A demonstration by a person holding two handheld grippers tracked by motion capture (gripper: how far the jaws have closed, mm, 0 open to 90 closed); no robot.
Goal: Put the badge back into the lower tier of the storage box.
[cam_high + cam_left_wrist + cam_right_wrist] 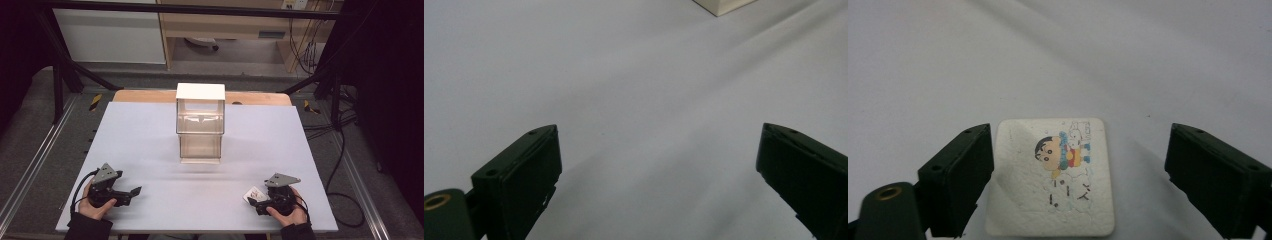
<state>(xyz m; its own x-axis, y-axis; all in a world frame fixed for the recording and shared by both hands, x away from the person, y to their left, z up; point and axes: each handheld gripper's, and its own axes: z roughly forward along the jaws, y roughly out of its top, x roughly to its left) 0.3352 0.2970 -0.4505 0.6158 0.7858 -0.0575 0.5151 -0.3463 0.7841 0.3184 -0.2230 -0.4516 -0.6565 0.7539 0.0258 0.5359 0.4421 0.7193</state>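
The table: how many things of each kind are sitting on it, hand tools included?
Handheld grippers: 2, left gripper, right gripper
Clear box with white top: 1
Square cartoon card: 1
Total: 4

A white bench point(150, 150) carries a clear box point(200, 122) with a white lid, standing upright toward its far middle. A small white card point(1053, 177) printed with a cartoon figure lies flat near the near right edge.
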